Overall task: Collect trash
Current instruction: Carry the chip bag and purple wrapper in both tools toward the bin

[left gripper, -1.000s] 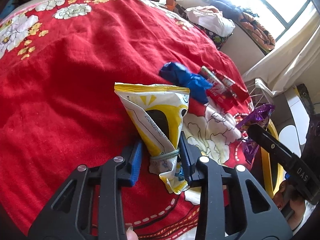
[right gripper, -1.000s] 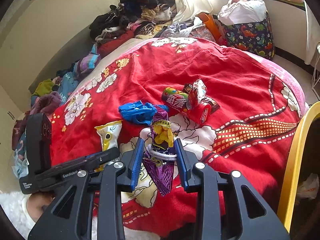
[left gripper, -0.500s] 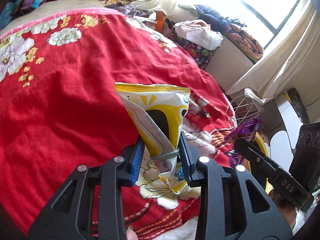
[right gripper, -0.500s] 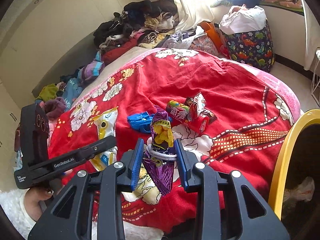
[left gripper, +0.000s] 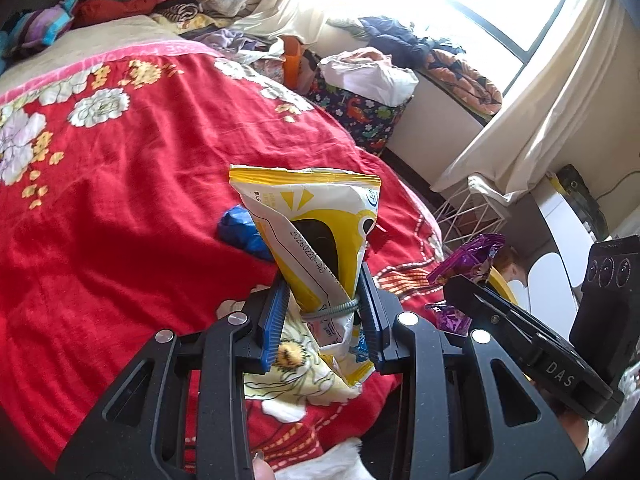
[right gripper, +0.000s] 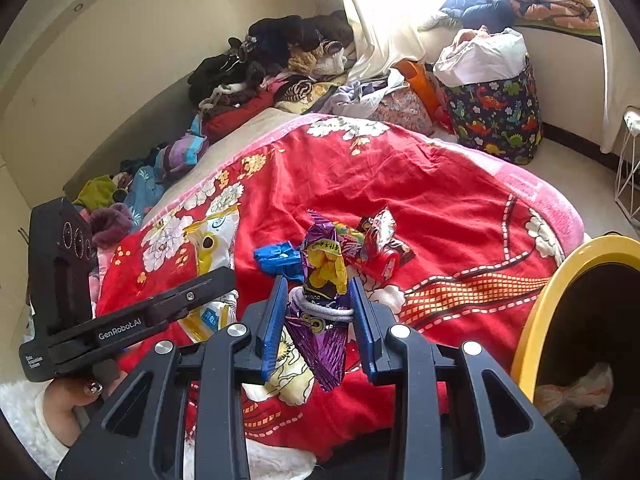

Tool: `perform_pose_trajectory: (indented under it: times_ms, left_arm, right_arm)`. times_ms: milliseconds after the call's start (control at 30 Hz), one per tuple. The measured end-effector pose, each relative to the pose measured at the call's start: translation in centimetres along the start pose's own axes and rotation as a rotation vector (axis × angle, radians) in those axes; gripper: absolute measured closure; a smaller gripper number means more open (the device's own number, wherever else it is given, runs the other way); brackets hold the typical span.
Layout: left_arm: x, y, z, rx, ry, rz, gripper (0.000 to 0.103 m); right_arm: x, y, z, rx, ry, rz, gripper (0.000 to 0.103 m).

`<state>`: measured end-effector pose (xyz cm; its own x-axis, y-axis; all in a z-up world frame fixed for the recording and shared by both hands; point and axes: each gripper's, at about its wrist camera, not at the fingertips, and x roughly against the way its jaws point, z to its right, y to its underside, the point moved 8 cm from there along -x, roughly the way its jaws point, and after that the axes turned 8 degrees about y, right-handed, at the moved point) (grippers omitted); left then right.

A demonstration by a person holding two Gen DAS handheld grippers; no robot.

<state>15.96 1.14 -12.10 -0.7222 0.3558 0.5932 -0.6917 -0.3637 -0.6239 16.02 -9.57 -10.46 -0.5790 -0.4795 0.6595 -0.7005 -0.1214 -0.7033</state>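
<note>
My left gripper (left gripper: 322, 304) is shut on a yellow and white snack bag (left gripper: 316, 236) and holds it above the red floral blanket (left gripper: 120, 208). My right gripper (right gripper: 322, 312) is shut on a purple foil wrapper (right gripper: 324, 280), lifted off the bed; that wrapper also shows in the left wrist view (left gripper: 472, 256). A blue crumpled wrapper (right gripper: 278, 258) and red snack wrappers (right gripper: 378, 244) lie on the blanket. A yellow-rimmed bin (right gripper: 548, 300) stands at the bed's right edge, with a bag inside it.
Piles of clothes (right gripper: 272, 64) lie along the wall behind the bed. A dinosaur-print basket (right gripper: 496, 116) stands on the floor past the bed. A white wire rack (left gripper: 468, 216) stands by the curtain. The left gripper's body (right gripper: 120, 320) sits left of the right one.
Both grippers have lifted and pulled back from the bed with their wrappers. The yellow bag has left the blanket. The bin's rim shows more in the right wrist view.
</note>
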Motion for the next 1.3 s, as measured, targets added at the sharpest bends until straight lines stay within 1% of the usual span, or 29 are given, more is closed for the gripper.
perform_pose_trajectory:
  times_ms: [367, 933, 1300]
  left_arm:
    - [-0.4, -0.1, 2.3, -0.029, 0.037, 0.003, 0.076]
    - [-1.3, 0.1, 6.5, -0.094, 0.095, -0.001, 0.076]
    - [-2.2, 0.4, 8.9, -0.126, 0.122, -0.009, 0.076]
  right_arm:
    - [1.6, -0.4, 1.3, -0.022, 0.012, 0.033, 0.073]
    - [4.2, -0.9, 4.5, -0.066, 0.059, 0.093, 0.073]
    - [5.9, -0.5, 6.7, -0.104, 0.086, 0.118, 0.073]
